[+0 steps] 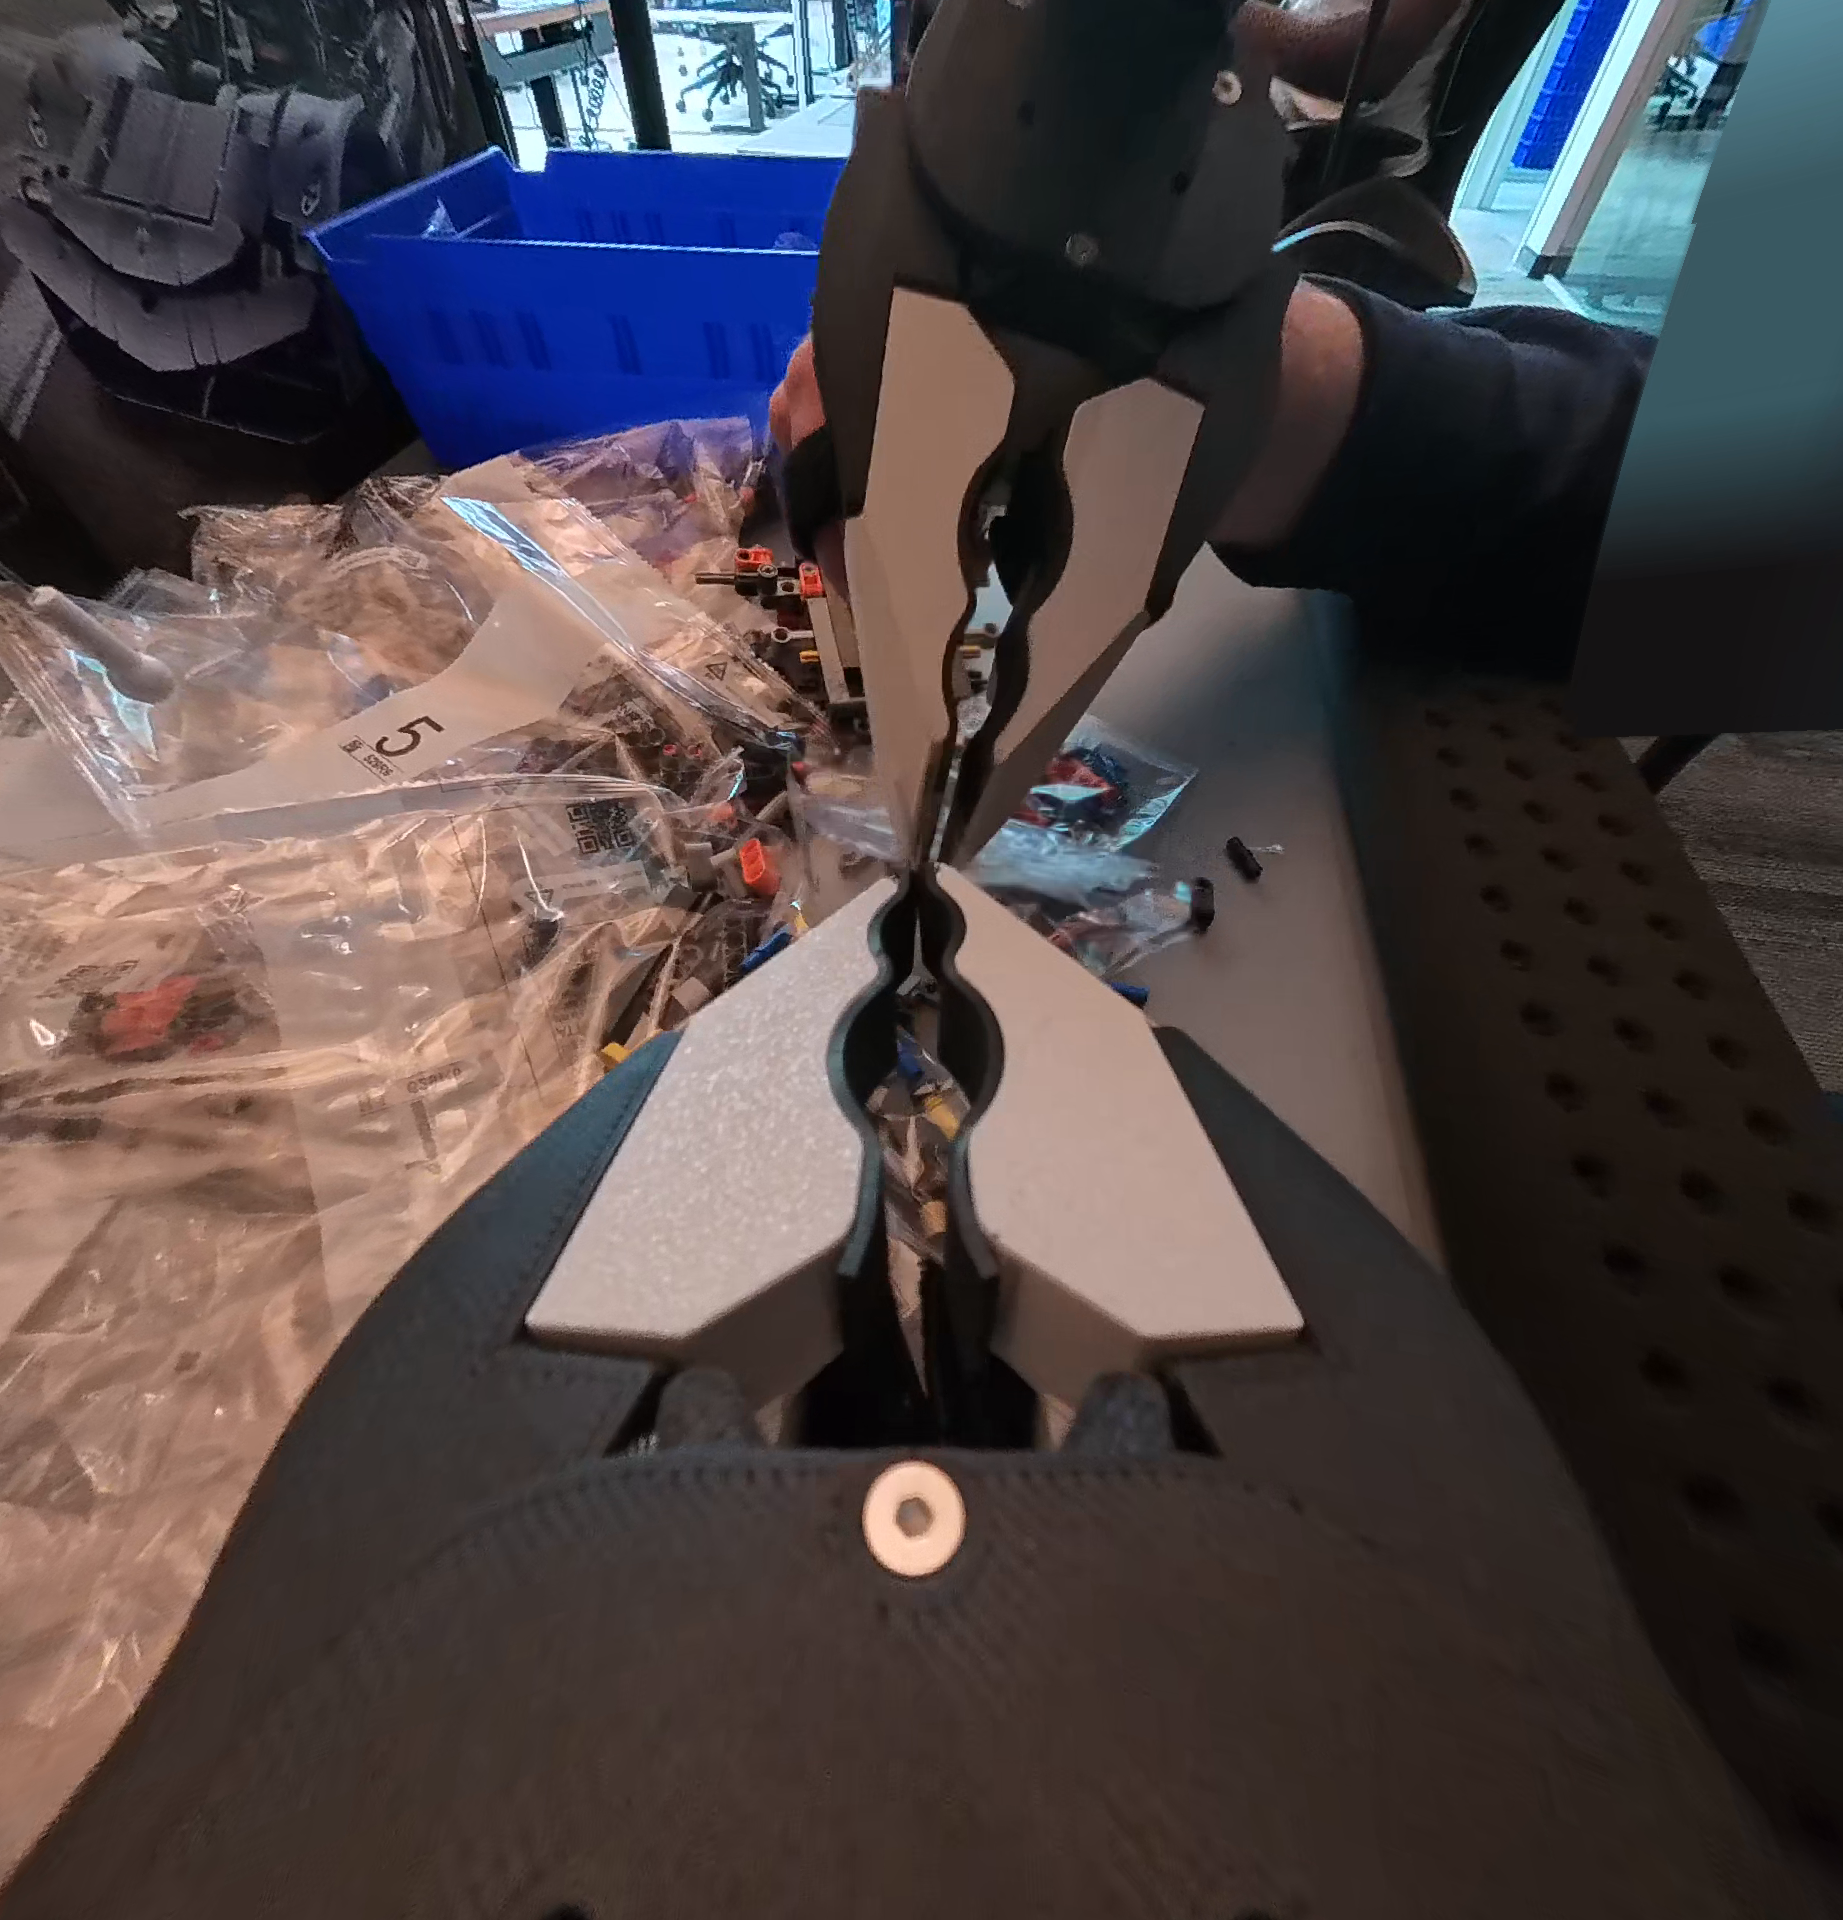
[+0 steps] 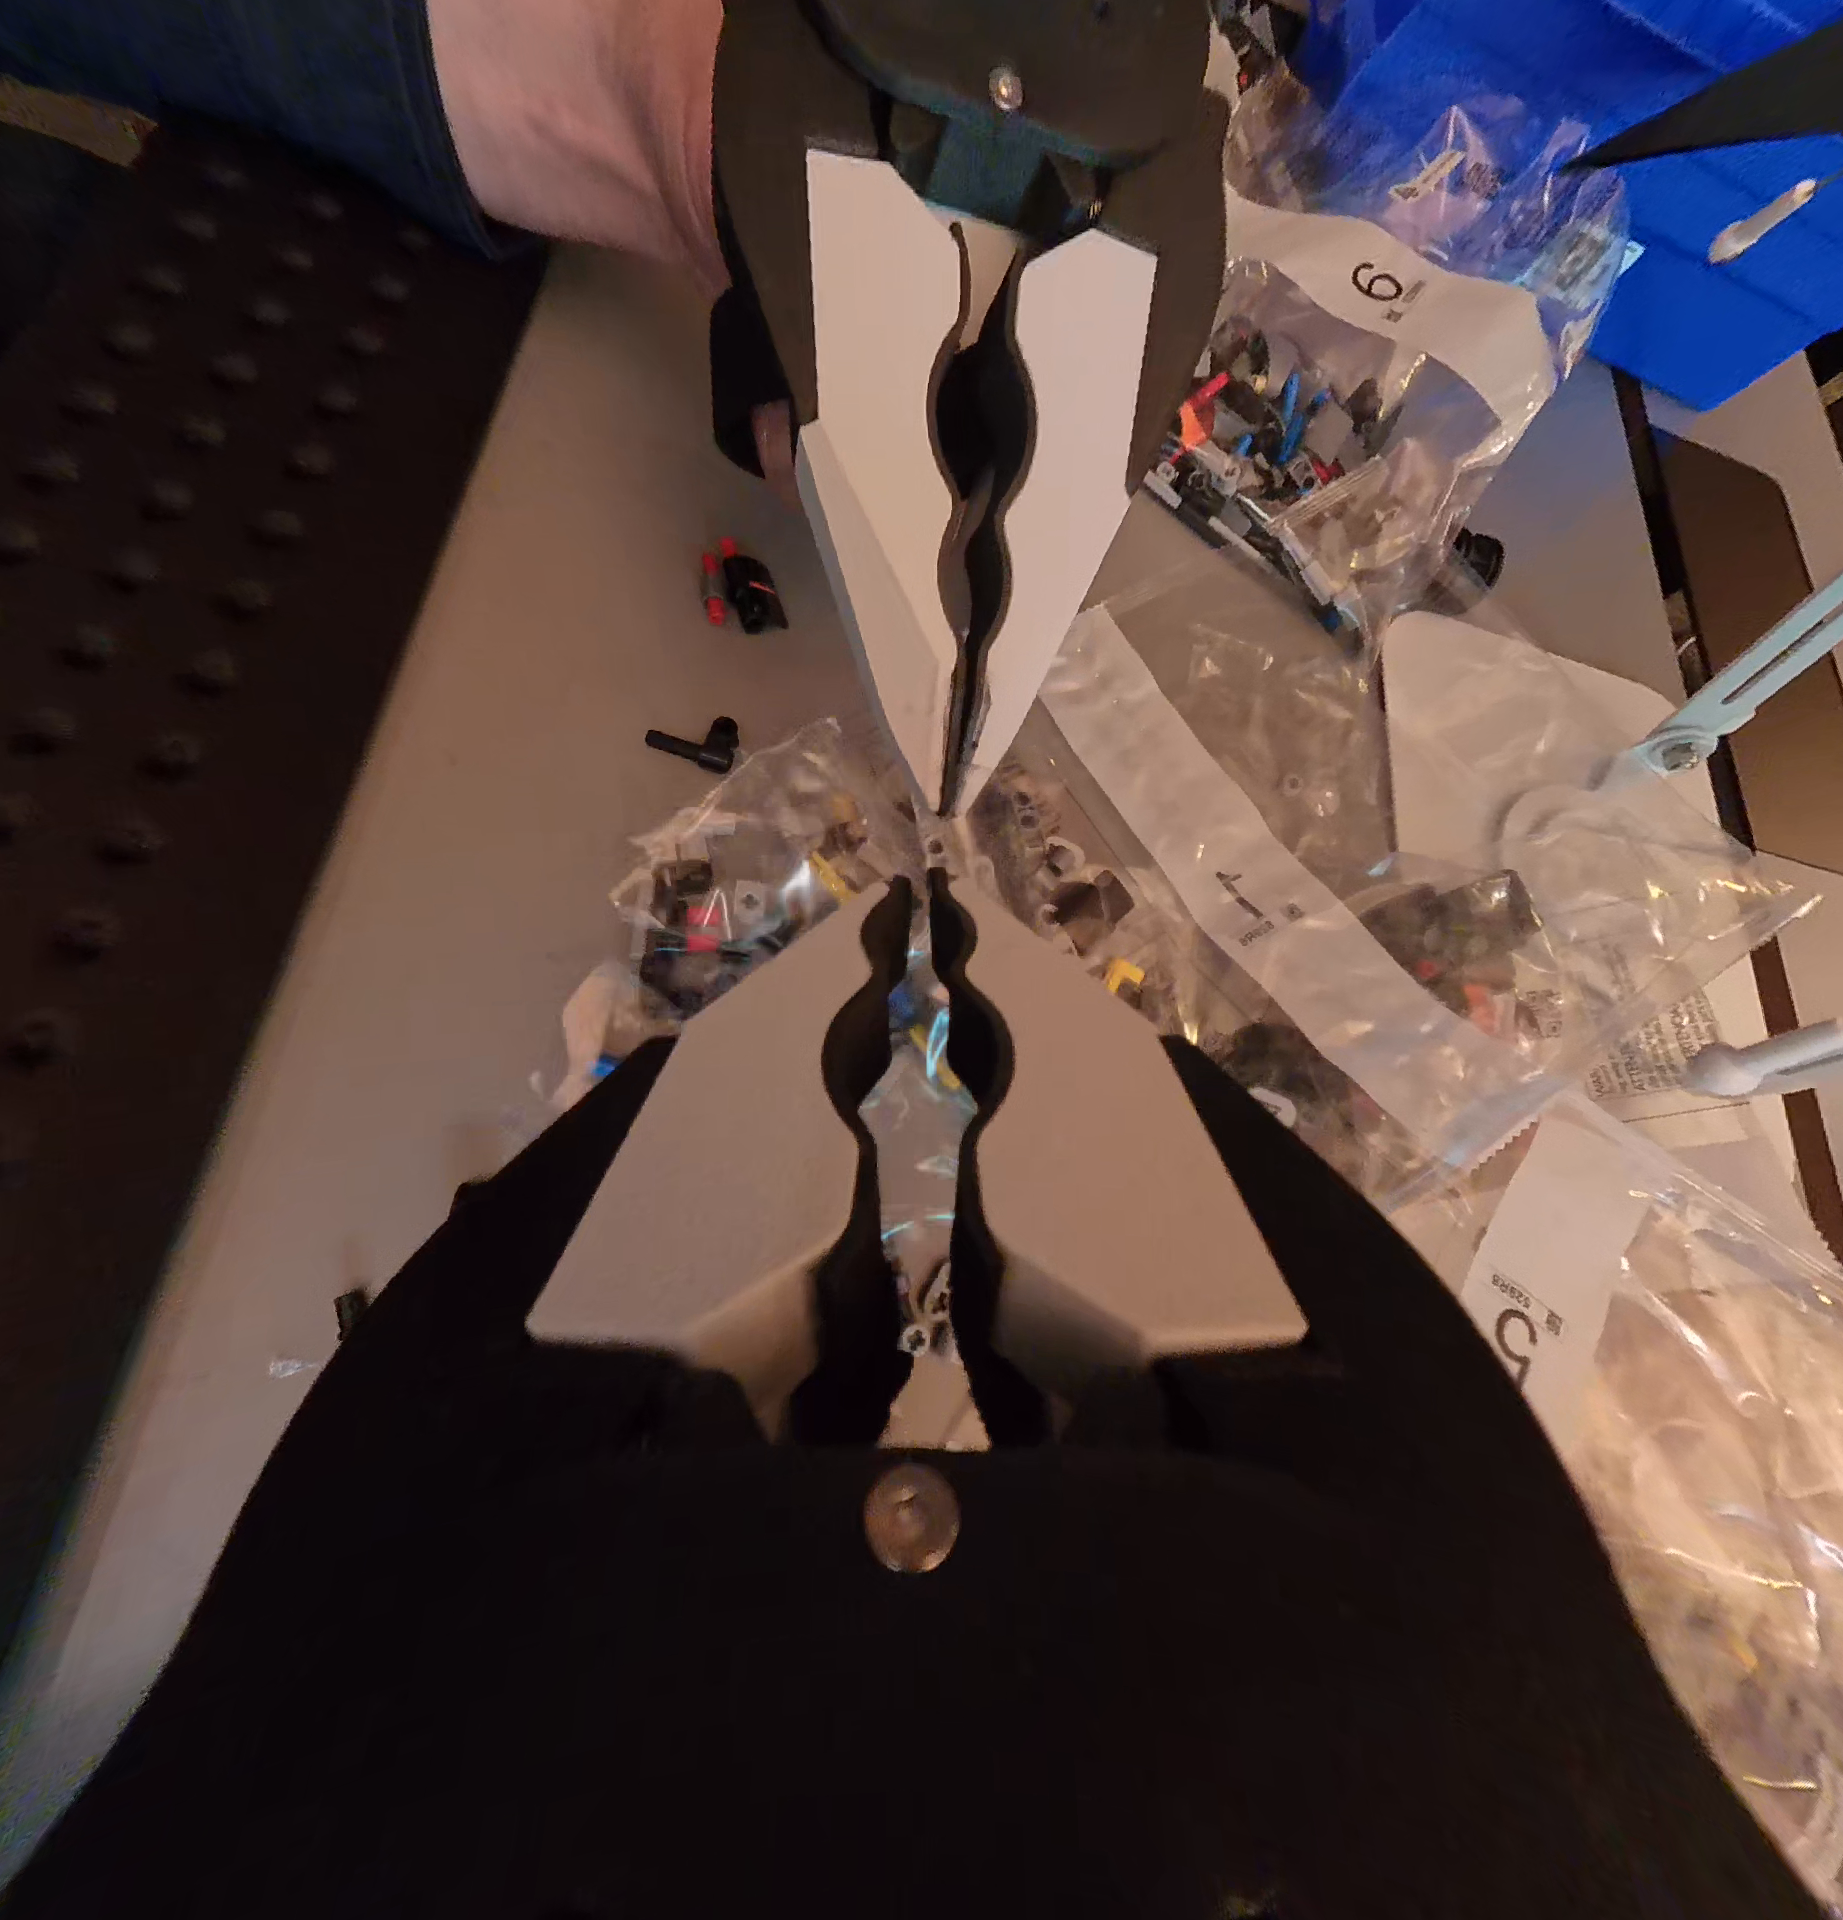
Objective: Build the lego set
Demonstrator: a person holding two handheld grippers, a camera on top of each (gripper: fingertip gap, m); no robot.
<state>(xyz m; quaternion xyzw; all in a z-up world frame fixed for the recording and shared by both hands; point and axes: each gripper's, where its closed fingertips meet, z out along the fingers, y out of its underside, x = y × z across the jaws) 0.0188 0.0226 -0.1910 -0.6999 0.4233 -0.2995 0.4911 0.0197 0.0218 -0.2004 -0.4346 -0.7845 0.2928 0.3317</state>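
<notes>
My left gripper (image 1: 919,871) and my right gripper (image 2: 922,883) meet tip to tip above the grey table (image 2: 429,831). A small light grey Lego piece (image 2: 938,840) with a hole sits between the two sets of tips. Both grippers are shut on it, one from each end. In the left wrist view the right gripper (image 1: 932,844) comes down from above, and the piece is hidden behind the tips. In the right wrist view the left gripper (image 2: 944,805) comes from the top. A small clear bag of parts (image 2: 730,914) lies on the table right under the tips.
Several clear bags of Lego parts (image 1: 325,831) cover the table's left side. A blue bin (image 1: 584,301) stands behind them. A part-built assembly (image 1: 792,603) lies near the far hand. A loose black connector (image 2: 693,740) and red-and-black pins (image 2: 740,592) lie beside a black perforated surface (image 2: 117,520). The loose black connector (image 2: 693,740) is about 11 cm from both grippers' fingertips.
</notes>
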